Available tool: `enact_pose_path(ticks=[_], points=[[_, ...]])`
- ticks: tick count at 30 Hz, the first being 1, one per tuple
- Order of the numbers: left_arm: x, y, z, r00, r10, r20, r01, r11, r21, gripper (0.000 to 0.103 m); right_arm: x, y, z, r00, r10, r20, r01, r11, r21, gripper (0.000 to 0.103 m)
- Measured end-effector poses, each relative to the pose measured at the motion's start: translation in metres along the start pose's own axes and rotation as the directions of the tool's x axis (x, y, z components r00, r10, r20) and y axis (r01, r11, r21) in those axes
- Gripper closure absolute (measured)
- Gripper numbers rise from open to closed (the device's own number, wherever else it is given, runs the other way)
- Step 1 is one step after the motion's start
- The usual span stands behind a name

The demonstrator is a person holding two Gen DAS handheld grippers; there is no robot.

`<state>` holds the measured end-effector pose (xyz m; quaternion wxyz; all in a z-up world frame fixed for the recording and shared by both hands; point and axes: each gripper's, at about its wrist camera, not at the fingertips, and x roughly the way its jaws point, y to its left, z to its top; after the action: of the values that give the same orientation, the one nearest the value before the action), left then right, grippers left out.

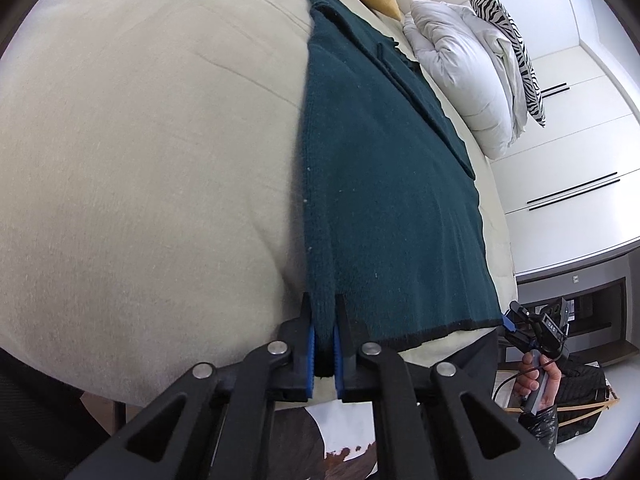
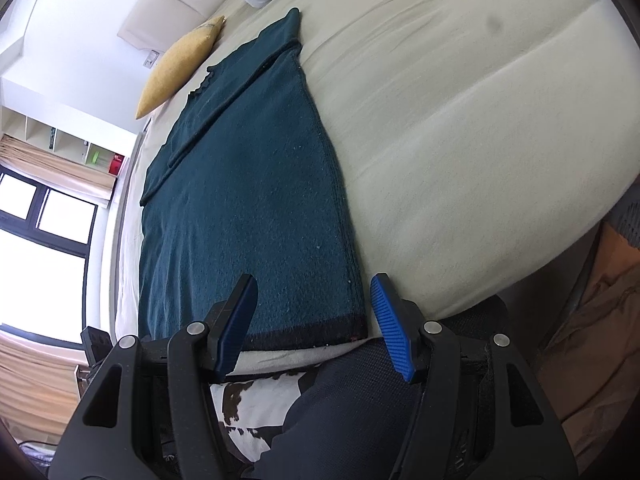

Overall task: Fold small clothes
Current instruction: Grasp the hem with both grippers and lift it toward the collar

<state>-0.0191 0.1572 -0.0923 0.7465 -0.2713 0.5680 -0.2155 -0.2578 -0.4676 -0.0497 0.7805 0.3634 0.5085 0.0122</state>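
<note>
A dark teal knitted garment (image 1: 380,200) with a black hem lies flat on the cream bed (image 1: 140,140), its sleeve folded across the far end. My left gripper (image 1: 323,312) is shut on the garment's near left hem corner, and the cloth bunches between its blue pads (image 1: 311,344). In the right wrist view the garment (image 2: 248,200) runs away from me. My right gripper (image 2: 315,280) stands open over the near right hem corner, its fingers apart on either side of the edge and not pressing it. The left wrist view shows a hand holding the right gripper (image 1: 536,328).
A yellow cushion (image 2: 180,64), a white folded duvet (image 1: 460,72) and a zebra-print pillow (image 1: 516,48) lie at the bed's far end. White wardrobe doors (image 1: 580,140) stand at the right, a window (image 2: 40,220) at the left. A cowhide rug (image 2: 256,404) lies below the bed's edge.
</note>
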Motion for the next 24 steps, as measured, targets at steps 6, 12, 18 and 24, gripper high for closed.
enact_pose_path(ticks=[6,12,18,24], points=[[-0.001,0.002,0.0,1.0,-0.006,0.008,0.006,1.0,0.0,0.095,-0.001,-0.009,0.0,1.0,0.009,-0.012,-0.008,0.999,0.033,0.069],[-0.005,0.003,-0.001,1.0,-0.017,0.016,0.017,1.0,-0.001,0.095,0.002,-0.013,-0.004,0.999,0.001,-0.034,0.0,0.999,0.038,0.095],[-0.013,0.007,0.002,0.998,-0.056,0.034,0.057,0.998,-0.023,0.096,-0.002,-0.009,-0.004,1.0,0.0,-0.015,0.0,1.0,0.02,0.098],[-0.03,0.004,0.02,0.982,-0.164,0.095,0.171,0.983,-0.071,0.096,-0.011,0.011,0.008,0.996,0.084,0.035,-0.084,0.996,0.008,0.098]])
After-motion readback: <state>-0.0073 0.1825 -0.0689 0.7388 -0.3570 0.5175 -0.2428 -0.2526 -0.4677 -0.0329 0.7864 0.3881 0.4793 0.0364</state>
